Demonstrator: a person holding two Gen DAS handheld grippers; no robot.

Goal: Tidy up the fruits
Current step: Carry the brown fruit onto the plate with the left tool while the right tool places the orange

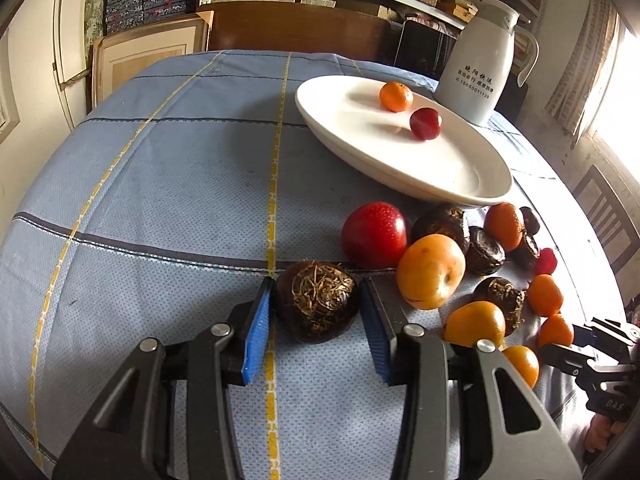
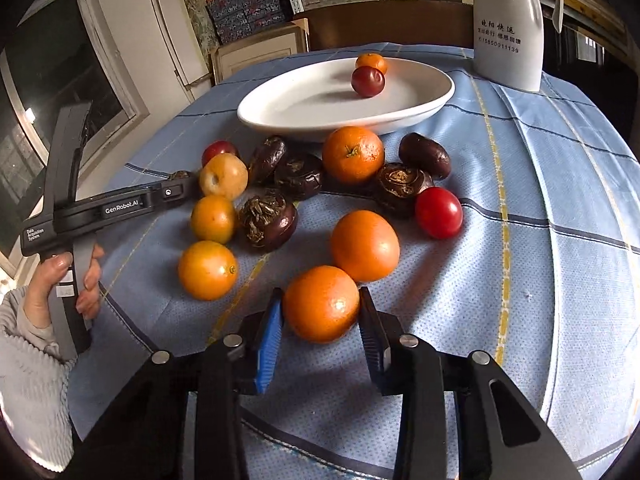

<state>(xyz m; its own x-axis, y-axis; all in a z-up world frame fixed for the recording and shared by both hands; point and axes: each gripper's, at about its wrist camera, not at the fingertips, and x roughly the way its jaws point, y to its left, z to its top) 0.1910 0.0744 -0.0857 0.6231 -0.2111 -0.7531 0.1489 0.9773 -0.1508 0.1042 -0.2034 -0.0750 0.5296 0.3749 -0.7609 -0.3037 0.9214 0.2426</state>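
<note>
In the left wrist view my left gripper (image 1: 316,282) is shut on a dark brown water chestnut (image 1: 316,302) that rests on the blue checked cloth. In the right wrist view my right gripper (image 2: 321,292) is shut on an orange (image 2: 322,304), blue pads against both its sides. Beyond both grippers lies a loose pile of fruit: oranges (image 2: 365,246), water chestnuts (image 2: 268,220), a red fruit (image 1: 374,234) and a yellow one (image 1: 430,272). The white oval plate (image 1: 400,176) (image 2: 304,124) behind the pile holds a small orange (image 1: 396,97) and a small red fruit (image 1: 426,123).
A white jug (image 1: 476,72) (image 2: 508,28) stands behind the plate. A hand (image 2: 60,276) in a grey sleeve holds the left gripper's handle at the left of the right wrist view. Bare cloth (image 1: 180,184) lies left of the pile. Shelves and boxes stand beyond the table.
</note>
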